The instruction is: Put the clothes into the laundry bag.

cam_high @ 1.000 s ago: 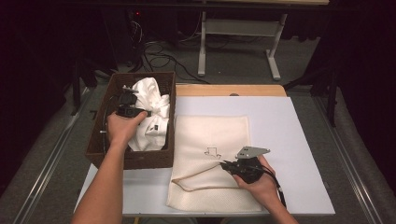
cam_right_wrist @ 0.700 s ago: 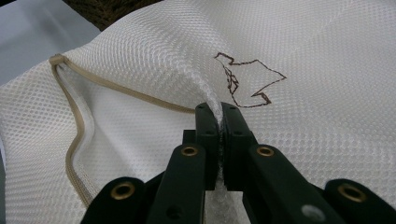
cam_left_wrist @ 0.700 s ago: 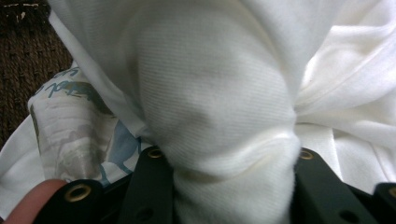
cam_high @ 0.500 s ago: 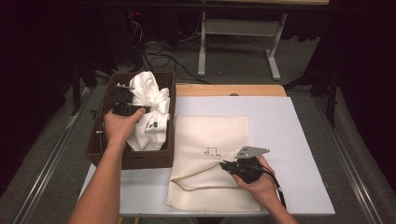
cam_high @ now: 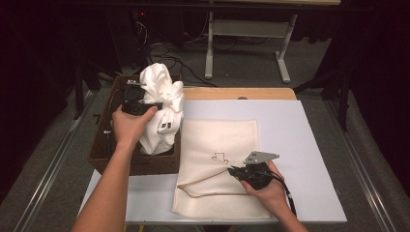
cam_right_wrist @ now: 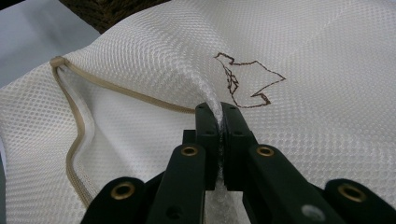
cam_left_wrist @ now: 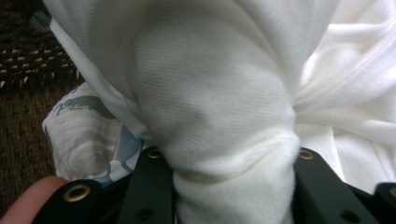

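A white garment (cam_high: 162, 104) is bunched up above the brown woven basket (cam_high: 101, 145), lifted partly out of it. My left gripper (cam_high: 145, 104) is shut on that bunch; in the left gripper view the white garment (cam_left_wrist: 224, 121) is squeezed between the two black jaws. A cream mesh laundry bag (cam_high: 217, 169) with a small brown drawing lies flat on the white board. My right gripper (cam_high: 234, 170) is shut on a pinched fold of the mesh bag (cam_right_wrist: 299, 70) near its zipper edge (cam_right_wrist: 79, 140), holding the upper layer up.
The white board (cam_high: 300, 145) has bare room to the right of the bag. A wooden table strip (cam_high: 241, 93) runs behind it. A printed cloth (cam_left_wrist: 88, 140) lies in the basket under the garment. A metal desk frame (cam_high: 246, 43) stands on the floor beyond.
My left hand has risen, pulling the white garment up out of the basket. The right hand and the mesh bag have stayed in place.
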{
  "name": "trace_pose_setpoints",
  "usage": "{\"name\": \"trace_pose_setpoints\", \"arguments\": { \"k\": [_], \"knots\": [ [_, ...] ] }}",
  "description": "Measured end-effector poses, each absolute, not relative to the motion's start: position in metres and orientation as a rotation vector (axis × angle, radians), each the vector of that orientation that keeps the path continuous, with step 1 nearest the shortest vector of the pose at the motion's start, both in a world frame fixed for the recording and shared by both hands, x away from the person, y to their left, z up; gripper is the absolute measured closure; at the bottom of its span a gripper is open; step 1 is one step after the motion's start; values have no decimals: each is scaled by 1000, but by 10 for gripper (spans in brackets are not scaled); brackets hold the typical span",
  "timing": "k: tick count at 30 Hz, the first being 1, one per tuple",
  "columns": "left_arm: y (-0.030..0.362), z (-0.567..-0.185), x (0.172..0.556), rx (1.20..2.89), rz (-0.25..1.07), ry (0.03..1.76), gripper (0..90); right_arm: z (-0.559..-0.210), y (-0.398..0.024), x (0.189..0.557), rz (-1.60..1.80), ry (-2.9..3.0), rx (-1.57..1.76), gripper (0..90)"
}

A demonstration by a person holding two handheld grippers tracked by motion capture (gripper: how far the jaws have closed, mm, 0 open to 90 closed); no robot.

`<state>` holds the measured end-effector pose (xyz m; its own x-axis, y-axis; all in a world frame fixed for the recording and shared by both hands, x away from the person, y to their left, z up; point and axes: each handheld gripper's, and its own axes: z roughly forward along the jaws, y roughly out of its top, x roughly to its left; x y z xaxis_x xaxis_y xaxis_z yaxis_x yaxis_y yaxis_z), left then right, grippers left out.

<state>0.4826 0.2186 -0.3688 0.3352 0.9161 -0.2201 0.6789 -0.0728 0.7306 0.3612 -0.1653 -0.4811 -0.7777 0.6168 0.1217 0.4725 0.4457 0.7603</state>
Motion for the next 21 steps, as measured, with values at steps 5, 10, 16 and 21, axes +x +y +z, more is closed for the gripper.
{"name": "trace_pose_setpoints", "arguments": {
  "k": [5,10,16,21],
  "knots": [
    [202,-359,479,1851,411,1370,659,-481,-166,362,1235,2523,954,883],
    [184,-353,476,1873,358,1309,659,-481,-167,362,1239,2518,954,883],
    [161,-346,468,1913,330,1251,658,-482,-167,363,1239,2516,954,883],
    [138,-350,456,1948,289,1195,658,-482,-167,364,1233,2512,965,883]
  ]
}}
